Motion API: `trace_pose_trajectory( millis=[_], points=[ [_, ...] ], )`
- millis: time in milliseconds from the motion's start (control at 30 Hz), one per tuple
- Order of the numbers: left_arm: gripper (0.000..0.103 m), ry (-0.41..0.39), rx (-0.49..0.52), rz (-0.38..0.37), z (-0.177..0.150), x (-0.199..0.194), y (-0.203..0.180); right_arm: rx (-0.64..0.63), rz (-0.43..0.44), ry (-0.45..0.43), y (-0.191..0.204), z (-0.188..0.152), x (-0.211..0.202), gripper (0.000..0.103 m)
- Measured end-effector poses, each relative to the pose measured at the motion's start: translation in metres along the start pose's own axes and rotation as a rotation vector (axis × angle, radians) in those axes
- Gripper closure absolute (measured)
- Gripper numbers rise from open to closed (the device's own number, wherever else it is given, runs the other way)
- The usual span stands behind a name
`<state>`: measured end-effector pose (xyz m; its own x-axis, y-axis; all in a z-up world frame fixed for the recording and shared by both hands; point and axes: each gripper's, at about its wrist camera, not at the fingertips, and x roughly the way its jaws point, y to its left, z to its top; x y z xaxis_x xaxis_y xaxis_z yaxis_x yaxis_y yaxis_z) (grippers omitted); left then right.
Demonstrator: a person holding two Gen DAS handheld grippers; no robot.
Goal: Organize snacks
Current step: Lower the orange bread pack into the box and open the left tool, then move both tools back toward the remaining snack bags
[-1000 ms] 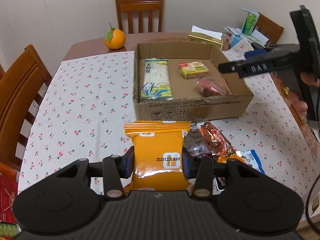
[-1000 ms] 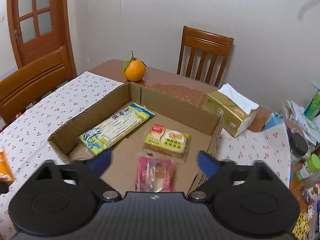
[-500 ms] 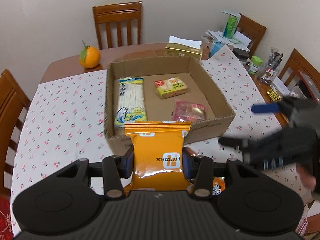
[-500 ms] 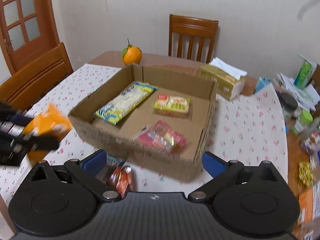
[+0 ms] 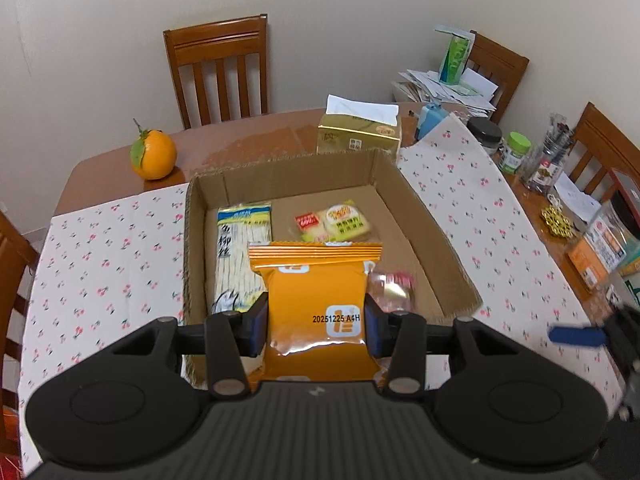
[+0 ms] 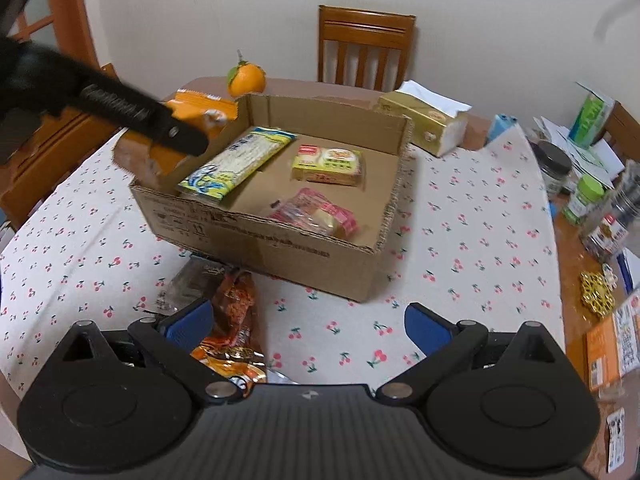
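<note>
Now the left gripper (image 5: 316, 326), pinching the orange packet (image 5: 318, 304) stamped "20251225 A4H", has moved over the cardboard box (image 5: 424, 224), above the noodle pack (image 5: 240, 252). Meanwhile the right gripper (image 6: 308, 324) has withdrawn, fingers spread, over loose snacks (image 6: 234, 320) before the box.

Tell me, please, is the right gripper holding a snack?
No, the right gripper is open and empty above the cherry-print tablecloth.

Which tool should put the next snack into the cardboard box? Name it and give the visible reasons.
Left. The left tool is shut on the orange packet, held at the cardboard box. The right tool is open and holds nothing, above snacks lying outside the box.
</note>
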<state>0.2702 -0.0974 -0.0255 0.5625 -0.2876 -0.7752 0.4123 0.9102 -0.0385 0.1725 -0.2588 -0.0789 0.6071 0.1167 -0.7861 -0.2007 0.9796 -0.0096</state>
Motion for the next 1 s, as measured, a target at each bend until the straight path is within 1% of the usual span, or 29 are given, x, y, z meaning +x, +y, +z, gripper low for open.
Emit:
trace_pose_trajectory(
  millis=[200,333,367,400,433,467,533,600,733,867,1000],
  points=[
    [0.059,-0.005,0.007,-0.006,0.02,0.025,-0.003,0.037,-0.022,0.007,-0.012,-0.008,-0.004,0.0],
    [0.058,-0.011,0.017,0.005,0.029,0.039,-0.006,0.047,-0.041,0.012,-0.017,-0.012,-0.006,0.0],
    [0.054,-0.014,0.012,0.01,0.03,0.042,-0.006,0.051,-0.044,0.012,-0.019,-0.012,-0.006,0.0],
    [0.046,-0.015,0.005,0.013,0.031,0.044,-0.006,0.055,-0.046,0.011,-0.02,-0.013,-0.007,0.0],
    [0.025,-0.017,-0.001,0.017,0.031,0.046,-0.006,0.058,-0.048,0.009,-0.021,-0.013,-0.008,0.0],
    [0.01,-0.026,-0.003,0.026,0.03,0.046,-0.006,0.061,-0.05,0.01,-0.022,-0.013,-0.008,0.0],
    [0.01,-0.054,0.002,0.048,0.026,0.042,-0.007,0.065,-0.053,0.01,-0.023,-0.014,-0.008,0.0],
    [0.01,-0.052,0.006,0.058,0.021,0.038,-0.006,0.068,-0.055,0.012,-0.022,-0.014,-0.008,0.0],
    [0.01,-0.058,-0.011,0.051,0.007,0.024,0.0,0.06,-0.057,0.009,-0.021,-0.015,-0.009,0.0],
    [0.01,-0.063,-0.009,0.076,-0.013,0.008,0.003,0.06,-0.06,0.007,-0.019,-0.016,-0.01,0.0],
    [0.01,-0.073,-0.028,0.095,-0.035,-0.007,0.007,0.063,-0.061,0.001,-0.017,-0.019,-0.011,0.0]
  ],
)
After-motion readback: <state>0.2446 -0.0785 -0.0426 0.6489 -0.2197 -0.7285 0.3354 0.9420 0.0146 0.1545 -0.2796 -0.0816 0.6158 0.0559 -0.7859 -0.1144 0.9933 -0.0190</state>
